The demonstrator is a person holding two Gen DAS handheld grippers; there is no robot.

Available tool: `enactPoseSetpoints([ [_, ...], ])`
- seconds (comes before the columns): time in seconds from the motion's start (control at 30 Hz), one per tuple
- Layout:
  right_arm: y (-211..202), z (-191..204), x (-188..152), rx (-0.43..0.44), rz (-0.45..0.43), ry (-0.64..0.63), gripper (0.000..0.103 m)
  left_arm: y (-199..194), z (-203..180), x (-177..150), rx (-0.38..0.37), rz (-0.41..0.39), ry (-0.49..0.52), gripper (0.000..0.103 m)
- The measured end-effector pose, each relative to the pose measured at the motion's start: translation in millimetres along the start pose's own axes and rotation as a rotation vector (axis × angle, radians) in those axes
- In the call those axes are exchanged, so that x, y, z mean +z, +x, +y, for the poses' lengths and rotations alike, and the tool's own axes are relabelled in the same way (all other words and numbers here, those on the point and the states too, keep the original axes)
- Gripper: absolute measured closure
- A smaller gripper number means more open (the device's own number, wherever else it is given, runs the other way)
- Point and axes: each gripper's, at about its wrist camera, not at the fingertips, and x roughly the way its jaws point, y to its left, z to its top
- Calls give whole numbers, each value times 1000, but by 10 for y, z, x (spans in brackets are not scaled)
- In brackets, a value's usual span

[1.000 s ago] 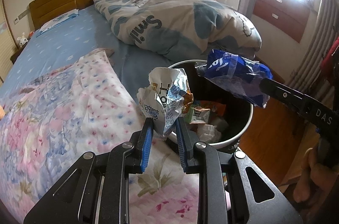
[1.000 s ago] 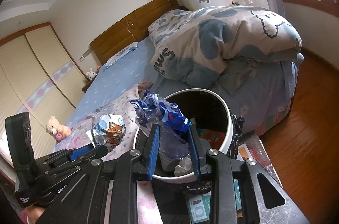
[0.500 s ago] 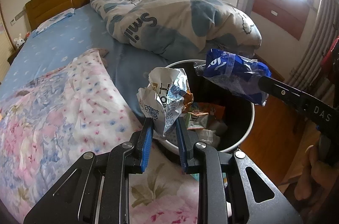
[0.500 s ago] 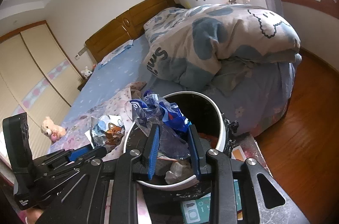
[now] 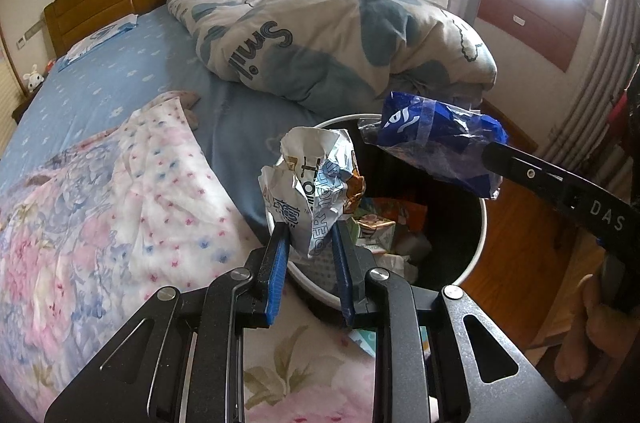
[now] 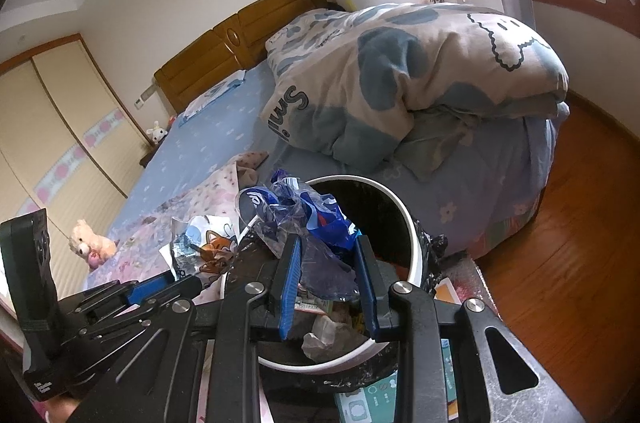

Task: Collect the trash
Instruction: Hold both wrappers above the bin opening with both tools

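My left gripper (image 5: 308, 235) is shut on a crumpled white and blue wrapper (image 5: 310, 183), held over the near rim of a round white trash bin (image 5: 478, 255) with a black liner. My right gripper (image 6: 326, 243) is shut on a crumpled blue plastic bag (image 6: 308, 219) above the same bin (image 6: 414, 247). The bag also shows in the left wrist view (image 5: 436, 143), over the bin's far side. The left gripper and its wrapper (image 6: 200, 243) show at lower left in the right wrist view. Several wrappers lie inside the bin (image 5: 380, 227).
The bin stands beside a bed with a blue sheet (image 5: 120, 79), a floral blanket (image 5: 100, 223) and a bunched duvet (image 5: 340, 35). Wooden floor (image 6: 580, 243) lies to the right. A boxed item (image 6: 372, 399) lies under the bin. A plush toy (image 6: 92, 243) sits at left.
Both grippers have shifted slightly with their trash still held over the bin; the views have turned a little toward the bed.
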Motion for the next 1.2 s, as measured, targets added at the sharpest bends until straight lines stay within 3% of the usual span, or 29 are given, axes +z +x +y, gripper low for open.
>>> enactPoseSetpoints([
  [1.2,105,-27,-6,-13,19,3,76,135,14,31,13,14,0,82],
])
